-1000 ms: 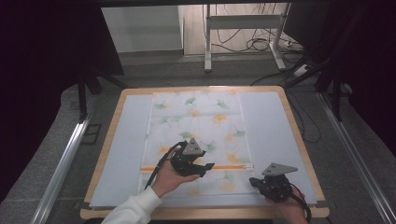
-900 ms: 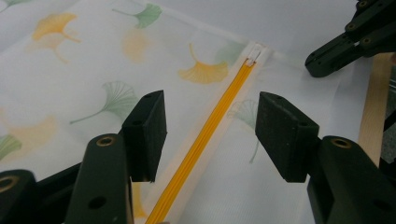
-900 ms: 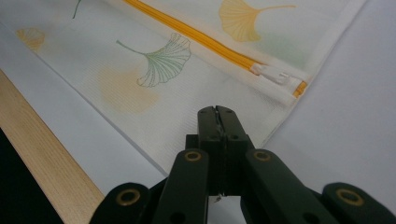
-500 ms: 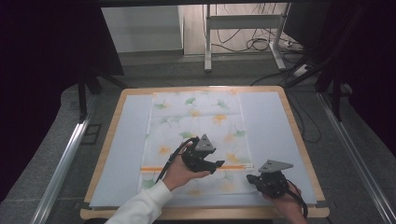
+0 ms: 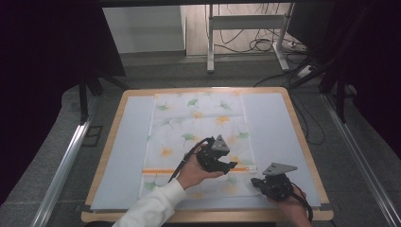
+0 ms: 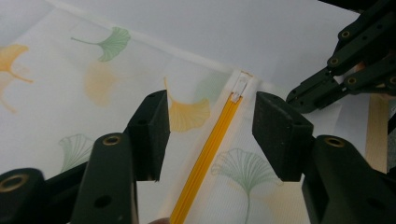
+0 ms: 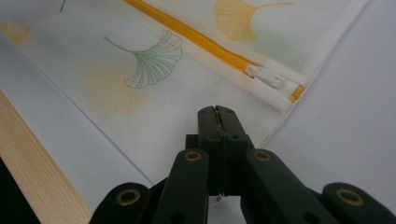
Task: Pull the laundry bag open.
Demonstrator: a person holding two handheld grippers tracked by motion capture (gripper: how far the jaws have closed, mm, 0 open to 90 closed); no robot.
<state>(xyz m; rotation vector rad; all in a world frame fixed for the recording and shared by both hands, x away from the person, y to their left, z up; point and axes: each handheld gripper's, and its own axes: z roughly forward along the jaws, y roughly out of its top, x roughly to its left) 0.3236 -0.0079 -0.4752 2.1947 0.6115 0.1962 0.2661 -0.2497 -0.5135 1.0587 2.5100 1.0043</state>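
Observation:
A white mesh bag (image 5: pixel 198 123) printed with green and orange ginkgo leaves lies flat on the table. An orange zipper (image 5: pixel 156 170) runs across its near part, and its white pull (image 6: pixel 240 86) rests at the right end. My left gripper (image 5: pixel 231 165) hovers open over that end, the zipper (image 6: pixel 205 154) running between its jaws (image 6: pixel 208 135). My right gripper (image 5: pixel 254 181) is shut at the bag's near right corner. Its tips (image 7: pixel 217 111) rest on the fabric just short of the pull (image 7: pixel 273 79); nothing shows between them.
The bag lies on a pale sheet (image 5: pixel 123 156) over a wooden-edged table (image 5: pixel 99 170); the wood edge (image 7: pixel 37 177) runs close beside the right gripper. Metal rails (image 5: pixel 61 170) flank the table, with cables and a stand (image 5: pixel 246 42) on the floor beyond.
My left gripper has travelled right along the zipper toward its pull end. The right gripper has stayed at the bag's near right corner.

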